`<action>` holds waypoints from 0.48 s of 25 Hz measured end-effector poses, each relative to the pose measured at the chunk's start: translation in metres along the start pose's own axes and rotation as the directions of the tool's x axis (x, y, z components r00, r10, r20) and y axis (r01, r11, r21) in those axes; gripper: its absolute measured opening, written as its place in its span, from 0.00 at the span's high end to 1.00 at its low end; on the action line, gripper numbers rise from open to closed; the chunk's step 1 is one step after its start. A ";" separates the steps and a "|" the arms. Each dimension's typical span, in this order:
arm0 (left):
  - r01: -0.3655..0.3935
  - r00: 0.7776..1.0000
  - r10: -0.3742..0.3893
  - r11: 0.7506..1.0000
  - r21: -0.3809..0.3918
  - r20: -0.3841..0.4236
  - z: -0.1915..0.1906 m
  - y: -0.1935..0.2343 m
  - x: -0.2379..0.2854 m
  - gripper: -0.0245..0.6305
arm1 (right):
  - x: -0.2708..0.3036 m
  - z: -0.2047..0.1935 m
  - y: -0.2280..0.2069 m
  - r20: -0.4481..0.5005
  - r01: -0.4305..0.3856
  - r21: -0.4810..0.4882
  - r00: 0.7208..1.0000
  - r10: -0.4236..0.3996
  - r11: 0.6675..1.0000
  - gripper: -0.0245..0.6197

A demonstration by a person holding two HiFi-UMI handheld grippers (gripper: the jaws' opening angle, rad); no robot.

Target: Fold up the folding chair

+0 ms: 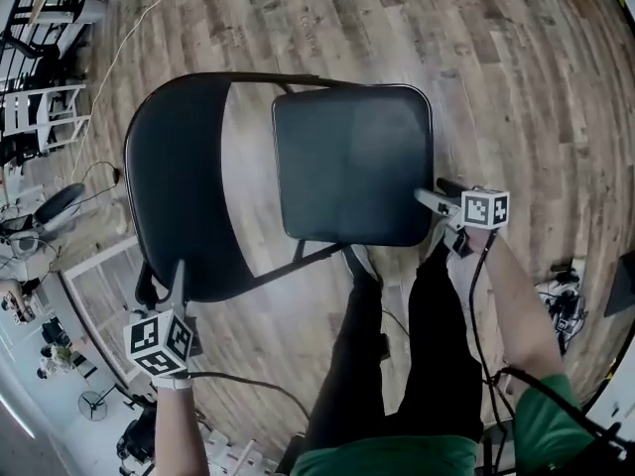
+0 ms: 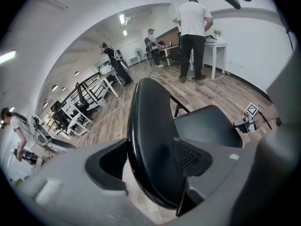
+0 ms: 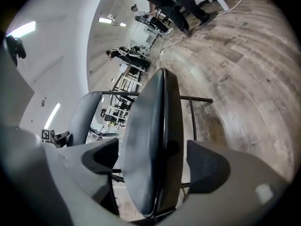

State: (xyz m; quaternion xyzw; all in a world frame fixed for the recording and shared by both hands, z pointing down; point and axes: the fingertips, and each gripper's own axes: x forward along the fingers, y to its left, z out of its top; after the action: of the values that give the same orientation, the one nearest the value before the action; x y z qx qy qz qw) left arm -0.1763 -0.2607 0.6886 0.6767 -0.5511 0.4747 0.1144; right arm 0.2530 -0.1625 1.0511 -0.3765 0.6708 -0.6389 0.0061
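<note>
Straddling folding chair [image 1: 352, 162], left gripper [image 1: 169, 281], right gripper [image 1: 437, 192]

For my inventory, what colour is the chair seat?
The seat is black; clearest in head view.

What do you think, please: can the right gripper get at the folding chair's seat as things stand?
Probably yes: the right gripper has its open jaws astride the edge of the seat, and nothing else stands between them.
</note>
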 end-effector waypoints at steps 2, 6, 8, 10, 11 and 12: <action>-0.012 1.000 0.012 1.000 -0.018 0.008 -0.003 0.000 0.005 0.48 | 0.007 0.001 -0.005 -0.006 -0.011 0.003 1.000 0.011 1.000 0.27; -0.024 0.999 0.025 0.998 -0.056 0.024 -0.009 0.003 0.009 0.48 | 0.020 0.004 -0.010 0.000 -0.005 0.017 1.000 0.005 1.000 0.27; -0.018 0.999 0.020 0.996 -0.084 0.031 -0.010 0.004 0.009 0.49 | 0.027 0.006 -0.011 0.007 -0.011 0.021 1.000 0.011 1.000 0.27; -0.011 0.999 0.015 0.995 -0.098 0.037 -0.011 0.004 0.008 0.51 | 0.034 0.005 -0.015 0.009 -0.001 0.027 1.000 0.001 1.000 0.27; -0.008 0.999 0.012 0.995 -0.100 0.038 -0.012 0.004 0.009 0.51 | 0.037 0.003 -0.018 0.008 0.010 0.028 1.000 -0.011 1.000 0.27; -0.005 0.999 0.009 0.995 -0.100 0.039 -0.012 0.005 0.009 0.51 | 0.040 0.001 -0.019 0.007 0.024 0.021 1.000 -0.025 0.999 0.27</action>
State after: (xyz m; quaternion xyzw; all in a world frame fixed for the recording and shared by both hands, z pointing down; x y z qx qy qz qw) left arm -0.1872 -0.2599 0.6999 0.6775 -0.5786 0.4334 0.1357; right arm 0.2343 -0.1817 1.0867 -0.3869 0.6593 -0.6447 0.0046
